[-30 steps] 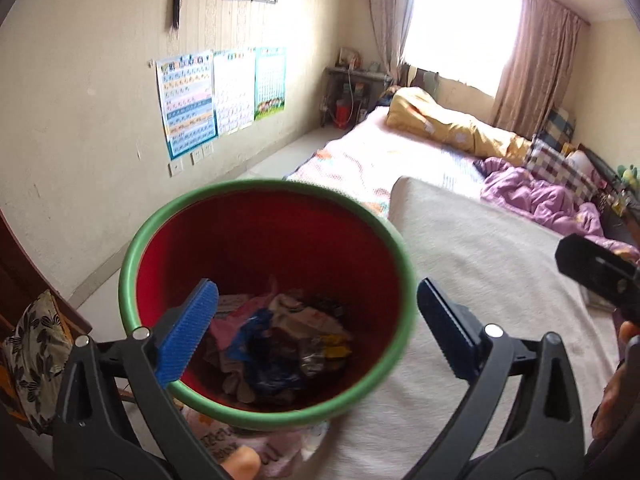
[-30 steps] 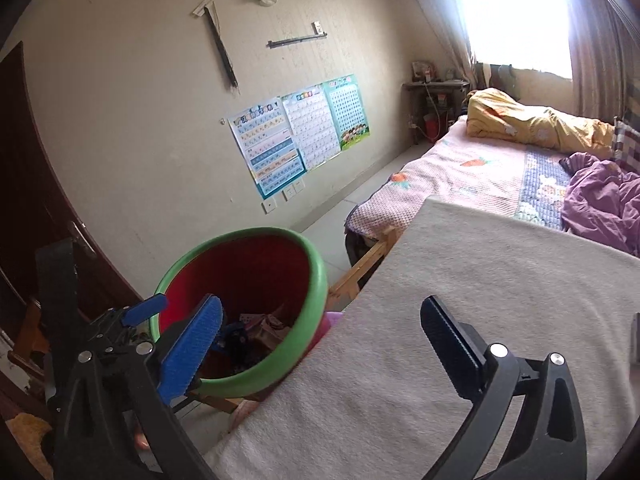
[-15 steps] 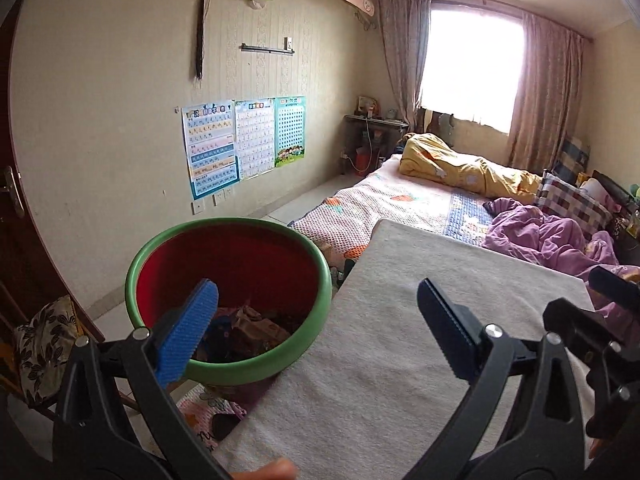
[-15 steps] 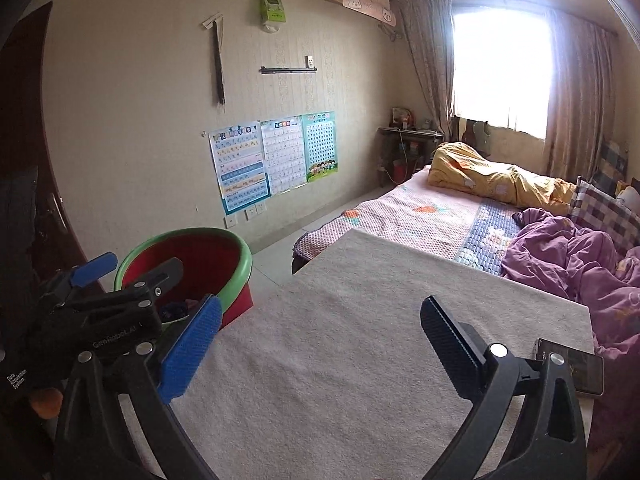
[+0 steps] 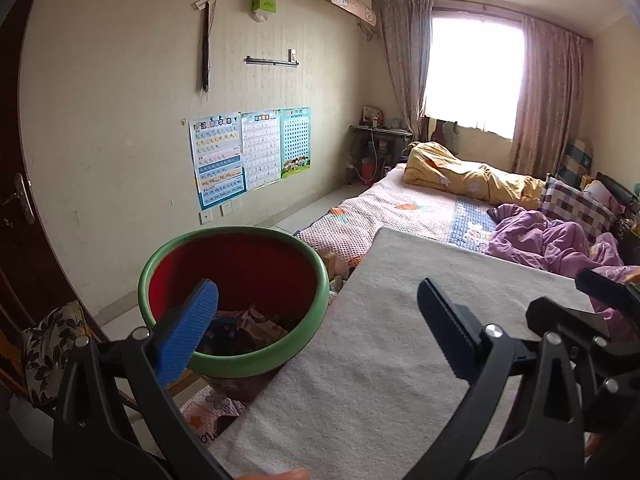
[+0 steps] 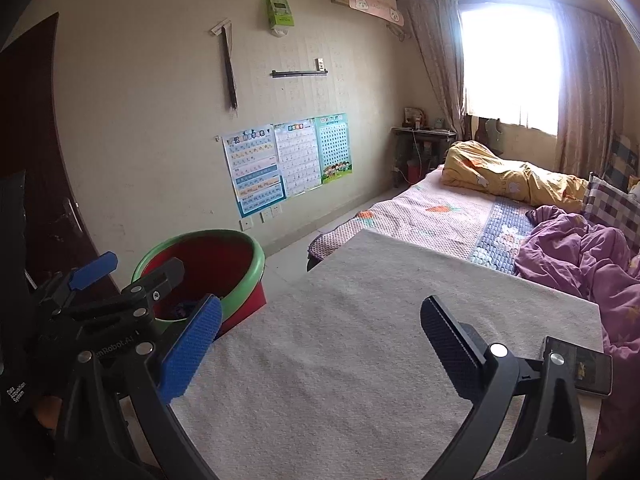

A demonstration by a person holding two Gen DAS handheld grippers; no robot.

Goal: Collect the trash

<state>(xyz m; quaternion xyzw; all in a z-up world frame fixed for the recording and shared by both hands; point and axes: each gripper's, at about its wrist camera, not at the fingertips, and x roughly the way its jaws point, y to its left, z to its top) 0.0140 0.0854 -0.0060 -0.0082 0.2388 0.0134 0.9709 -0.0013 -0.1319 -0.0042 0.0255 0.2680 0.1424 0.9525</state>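
The grey-cloth table (image 6: pixel 360 360) fills the lower centre, bare of litter. The red bin (image 5: pixel 236 304), lower left, holds the wrappers (image 5: pixel 256 326). Both the left gripper (image 5: pixel 316 332) and right gripper (image 6: pixel 320 340) gape empty; a sweep for leftovers seems wise. Only the right view shows the phone (image 6: pixel 580 366), lower right.

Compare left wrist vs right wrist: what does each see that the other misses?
Left wrist only: crumpled wrappers inside the red bin, and a floral cushion by the door.

Right wrist only: a dark flat phone-like device on the table's right edge, partly behind a finger, and the left gripper from the side.

Both: green-rimmed red plastic bin, beige cloth-covered table, wall posters. Both grippers open, empty.
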